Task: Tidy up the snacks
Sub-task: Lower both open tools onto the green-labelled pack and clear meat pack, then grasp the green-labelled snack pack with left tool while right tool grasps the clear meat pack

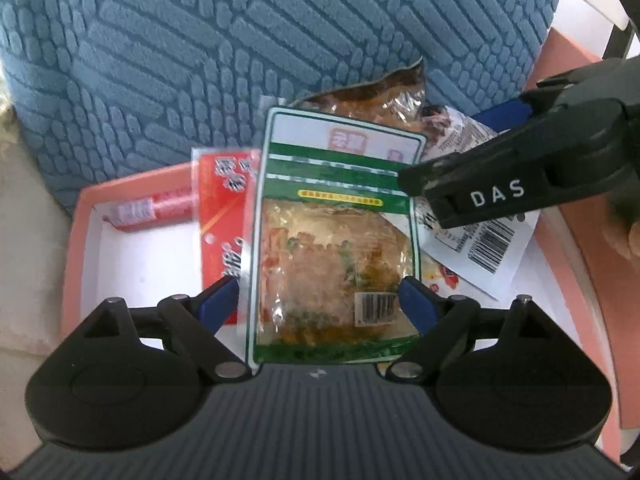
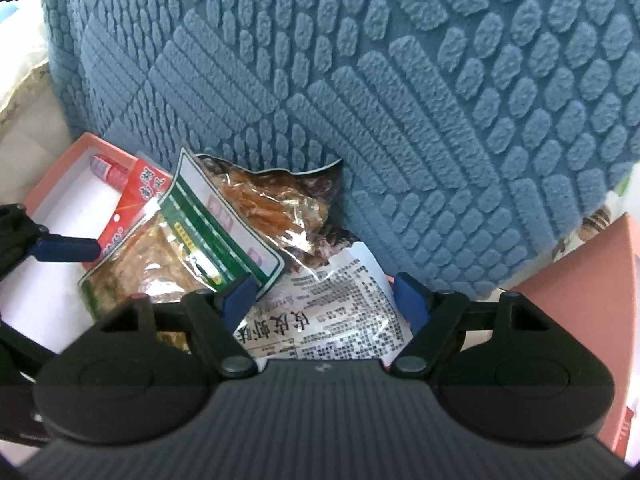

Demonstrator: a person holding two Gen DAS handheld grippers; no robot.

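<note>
A green-edged clear snack packet (image 1: 336, 240) lies in the pink tray (image 1: 74, 248), on top of a red packet (image 1: 224, 220). My left gripper (image 1: 320, 302) is open, straddling this packet's lower end with a blue pad at each edge. A red sausage stick (image 1: 152, 208) lies at the tray's far left. A white printed packet (image 2: 328, 304) sits between the blue pads of my open right gripper (image 2: 324, 300), which do not press it. A brown snack packet (image 2: 272, 208) leans behind it. One right gripper finger (image 1: 480, 196) hovers over the white packet (image 1: 488, 244).
A blue textured cushion (image 2: 400, 100) rises directly behind the tray and touches the brown packet. A second pink box (image 2: 580, 300) stands at the right. The left gripper's blue pad (image 2: 64, 250) reaches in over the tray's white floor (image 2: 24, 292).
</note>
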